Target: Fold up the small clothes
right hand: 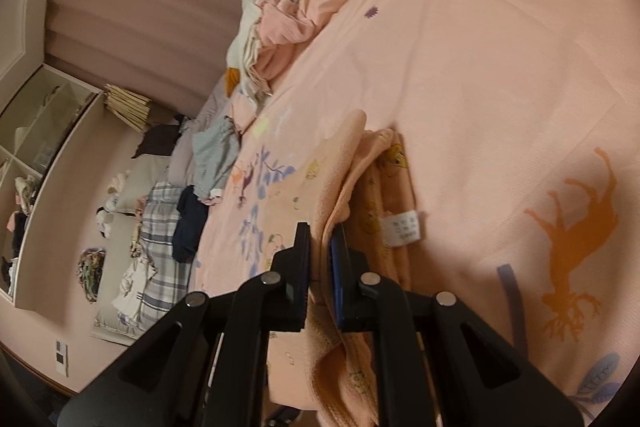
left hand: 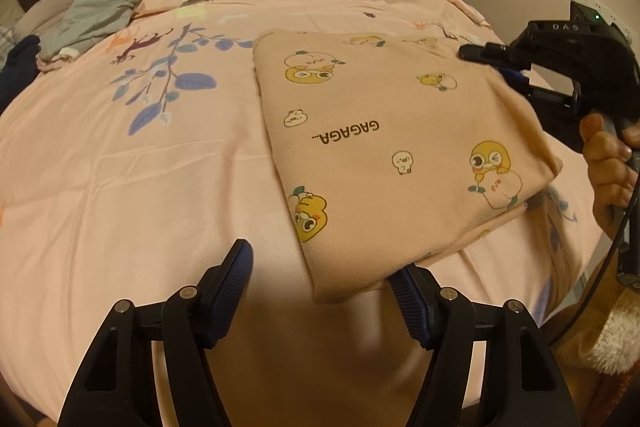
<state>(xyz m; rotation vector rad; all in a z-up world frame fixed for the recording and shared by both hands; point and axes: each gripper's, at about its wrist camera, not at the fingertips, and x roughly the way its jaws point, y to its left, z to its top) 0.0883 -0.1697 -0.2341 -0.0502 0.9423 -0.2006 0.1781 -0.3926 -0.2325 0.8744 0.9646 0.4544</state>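
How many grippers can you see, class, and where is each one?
2. The left gripper is at the near corner of the peach garment, fingers open. The right gripper has its fingers shut on the garment's right edge.

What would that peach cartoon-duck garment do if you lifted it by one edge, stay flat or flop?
Probably flop: the duck-print garment is soft knit, and where the right gripper pinches its edge, the cloth bunches and sags. It looks light, since that one pinch raises a whole side. It should not slide much on the bedsheet.
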